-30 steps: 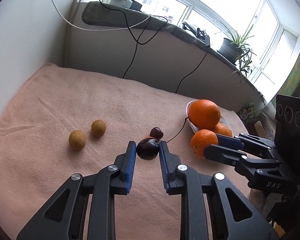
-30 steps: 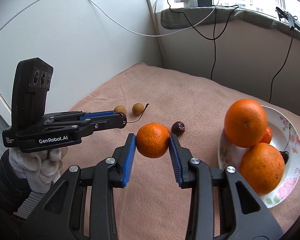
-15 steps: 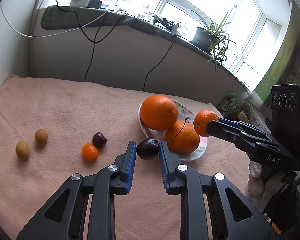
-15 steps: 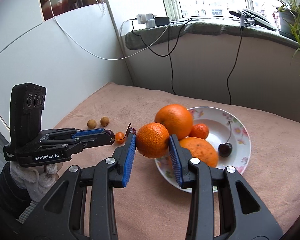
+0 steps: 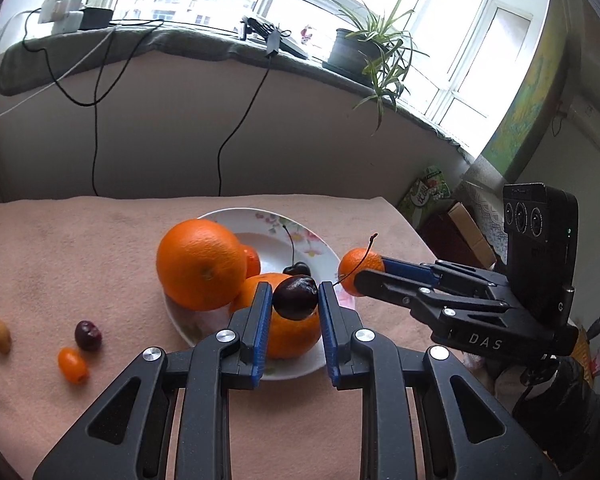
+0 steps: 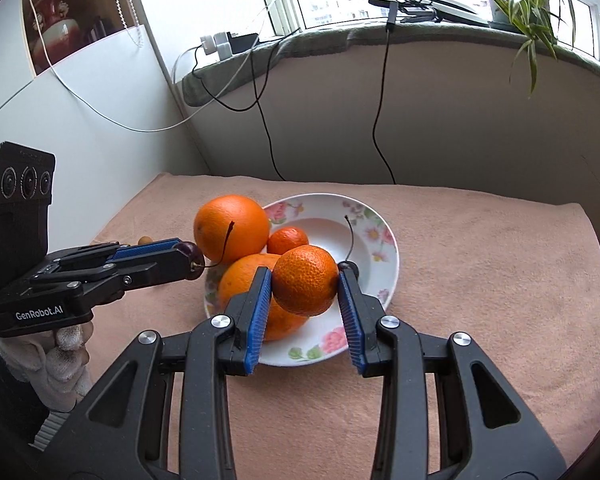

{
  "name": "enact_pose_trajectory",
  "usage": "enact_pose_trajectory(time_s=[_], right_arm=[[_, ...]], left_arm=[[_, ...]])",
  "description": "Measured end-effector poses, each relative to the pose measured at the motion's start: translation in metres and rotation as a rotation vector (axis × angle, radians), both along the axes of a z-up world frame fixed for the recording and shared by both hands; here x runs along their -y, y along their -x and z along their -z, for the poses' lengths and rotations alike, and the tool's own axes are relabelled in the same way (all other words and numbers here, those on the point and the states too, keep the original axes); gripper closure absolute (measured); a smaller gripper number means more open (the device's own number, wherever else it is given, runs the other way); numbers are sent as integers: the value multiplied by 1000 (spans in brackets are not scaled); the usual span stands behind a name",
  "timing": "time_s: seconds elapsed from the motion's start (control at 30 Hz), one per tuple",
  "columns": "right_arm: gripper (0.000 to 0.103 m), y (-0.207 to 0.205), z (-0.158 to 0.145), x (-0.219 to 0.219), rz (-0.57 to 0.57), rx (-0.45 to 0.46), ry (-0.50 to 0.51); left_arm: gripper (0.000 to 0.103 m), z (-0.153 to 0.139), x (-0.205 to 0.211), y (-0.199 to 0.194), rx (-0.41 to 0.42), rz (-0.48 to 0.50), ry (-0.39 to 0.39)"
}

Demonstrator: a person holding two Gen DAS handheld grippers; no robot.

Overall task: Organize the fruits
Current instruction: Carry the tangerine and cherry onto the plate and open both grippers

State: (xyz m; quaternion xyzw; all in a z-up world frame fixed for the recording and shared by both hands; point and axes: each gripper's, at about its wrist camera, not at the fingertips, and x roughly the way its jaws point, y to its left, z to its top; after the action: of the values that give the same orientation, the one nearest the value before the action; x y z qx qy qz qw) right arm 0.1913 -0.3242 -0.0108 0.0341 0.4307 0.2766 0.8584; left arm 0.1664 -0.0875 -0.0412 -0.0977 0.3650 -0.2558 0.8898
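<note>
My left gripper (image 5: 295, 298) is shut on a dark cherry (image 5: 296, 296) with a long stem, held over the near side of the flowered white plate (image 5: 320, 242). My right gripper (image 6: 305, 286) is shut on a small mandarin (image 6: 305, 280), also above the plate (image 6: 384, 240). On the plate lie a big orange (image 5: 200, 262), a second orange (image 5: 292, 332) below the cherry, a small mandarin (image 6: 287, 240) and another cherry (image 5: 297, 269). In the right wrist view the left gripper (image 6: 190, 258) comes in from the left with its cherry (image 6: 192, 258) beside the big orange (image 6: 230, 228).
On the pink cloth left of the plate lie a dark cherry (image 5: 87, 335), a kumquat (image 5: 72, 365) and two tan longans (image 5: 0, 336). A wall with hanging cables (image 5: 220, 152) and a windowsill with a potted plant (image 5: 356, 52) stand behind. The cloth's right edge drops off past the plate.
Both grippers have swung to the right with their fruit, from above the loose fruit on the cloth to above the plate. The grips have not changed.
</note>
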Motion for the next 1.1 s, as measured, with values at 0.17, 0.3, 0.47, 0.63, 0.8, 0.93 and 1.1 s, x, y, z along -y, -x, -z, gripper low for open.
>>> enact_pose_trajectory(time_s=[0.17,0.3,0.47,0.63,0.8,0.93,1.1], right_arm=[[67,-2,14,8,5,-25,-2],[67,-2,21,9,1,-35,-5],[67,-1,28,9,-10,-45,-10],[67,1,33,8,-18,-55,-12],[67,-1,35,6,-20,-60,-12],[67,-3,35,7,-14,-62,-17],[67,-2,35,6,-13,-60,-12]], left_arm=[[81,1,24,-13,5,21,-26],[81,2,38,-23,1,33,-44],[81,6,50,-35,-4,30,-81],[81,10,58,-40,-3,25,-112],[81,13,62,-44,-10,24,-134],[81,13,62,-46,-14,10,-142],[70,12,63,-49,-18,-3,-152]])
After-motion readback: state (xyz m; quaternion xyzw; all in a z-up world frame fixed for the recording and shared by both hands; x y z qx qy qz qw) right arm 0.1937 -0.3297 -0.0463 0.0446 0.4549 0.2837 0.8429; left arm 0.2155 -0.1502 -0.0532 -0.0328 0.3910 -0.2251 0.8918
